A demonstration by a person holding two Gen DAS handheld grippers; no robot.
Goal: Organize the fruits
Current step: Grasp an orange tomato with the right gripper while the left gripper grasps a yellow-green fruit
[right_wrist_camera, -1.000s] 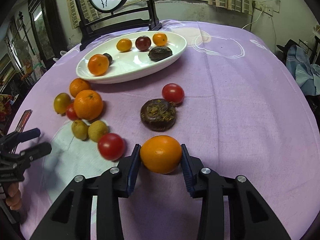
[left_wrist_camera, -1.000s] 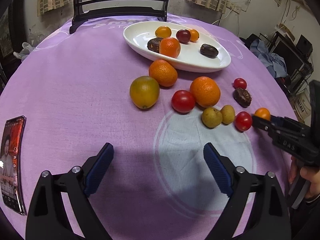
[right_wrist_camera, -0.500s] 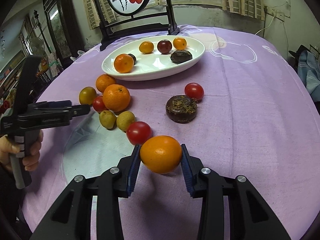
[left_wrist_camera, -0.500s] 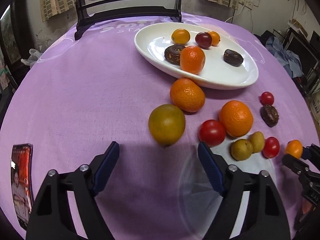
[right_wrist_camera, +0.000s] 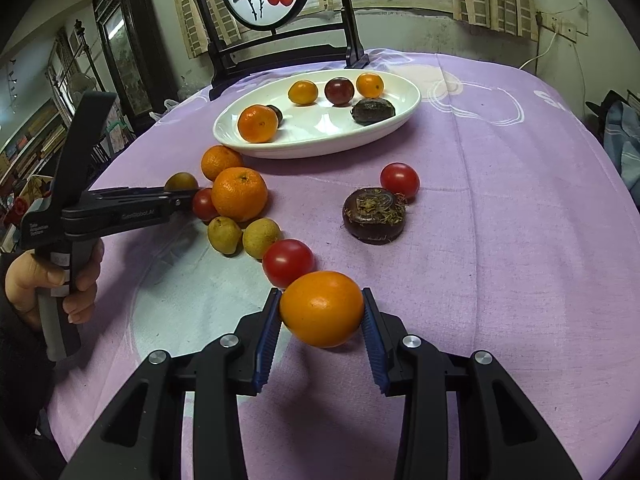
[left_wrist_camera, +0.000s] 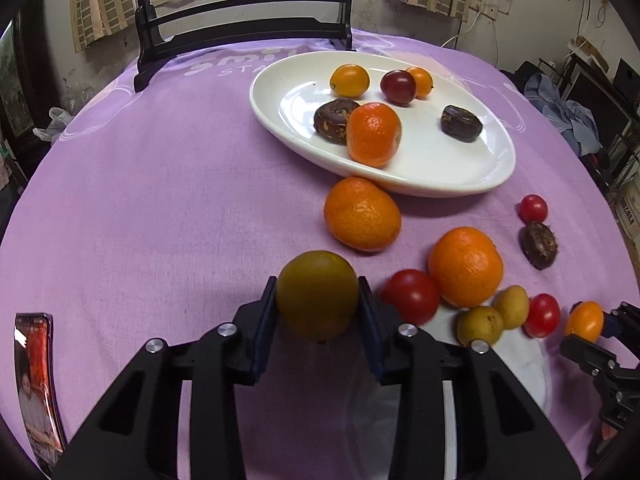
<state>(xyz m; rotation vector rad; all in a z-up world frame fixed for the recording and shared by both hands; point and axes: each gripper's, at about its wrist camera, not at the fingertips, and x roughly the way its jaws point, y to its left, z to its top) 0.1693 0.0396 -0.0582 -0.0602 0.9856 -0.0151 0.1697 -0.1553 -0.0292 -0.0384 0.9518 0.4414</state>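
Observation:
My left gripper (left_wrist_camera: 318, 300) is shut on a greenish-yellow round fruit (left_wrist_camera: 317, 295) on the purple cloth. My right gripper (right_wrist_camera: 322, 310) is shut on a small orange fruit (right_wrist_camera: 322, 309) and holds it just above the cloth; it also shows in the left wrist view (left_wrist_camera: 585, 321). A white oval plate (left_wrist_camera: 432, 172) at the back holds several fruits. Loose on the cloth are two mandarins (left_wrist_camera: 362, 214) (left_wrist_camera: 465, 266), red tomatoes (left_wrist_camera: 411, 296), two small yellow-green fruits (left_wrist_camera: 480, 325) and a dark brown fruit (left_wrist_camera: 539, 244).
A phone (left_wrist_camera: 36, 380) lies at the left table edge. A black chair (left_wrist_camera: 244, 32) stands behind the plate. In the right wrist view the left gripper (right_wrist_camera: 176, 196) reaches in from the left, by the fruit cluster (right_wrist_camera: 239, 194).
My left gripper moved forward to the greenish-yellow fruit and shut on it. My right gripper lifted the small orange fruit slightly and drew back.

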